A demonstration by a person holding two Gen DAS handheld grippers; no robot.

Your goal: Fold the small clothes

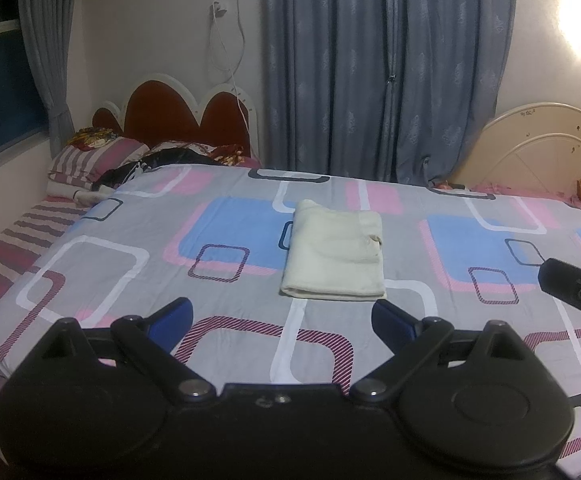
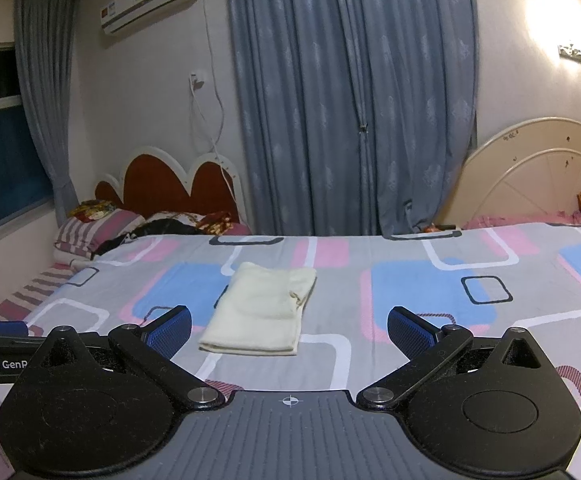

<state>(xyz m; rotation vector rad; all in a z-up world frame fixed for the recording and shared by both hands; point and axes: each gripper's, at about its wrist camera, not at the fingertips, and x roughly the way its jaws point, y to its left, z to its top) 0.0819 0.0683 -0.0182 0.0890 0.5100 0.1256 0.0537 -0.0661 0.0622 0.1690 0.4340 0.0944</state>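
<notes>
Left wrist | cream garment [image 1: 332, 254] lay folded on bed [image 1: 130, 280] | we held both hand-held grippers [image 1: 282, 318] [image 2: 289, 330] apart, empty (fold apparently finished)

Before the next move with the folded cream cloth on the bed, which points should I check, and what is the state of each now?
1. Left tool open and empty: ok, its jaws stand wide apart.
2. Right tool open and empty: ok, also wide apart.
3. Cream cloth folded: ok, it lies as a flat rectangle with layered edges at the near end.
4. Cloth free of both tools: ok, neither touches it.
5. Bedsheet around the cloth free of other things: ok.
6. Fold neat on the right side: cannot tell, a small pucker shows at that edge.
</notes>
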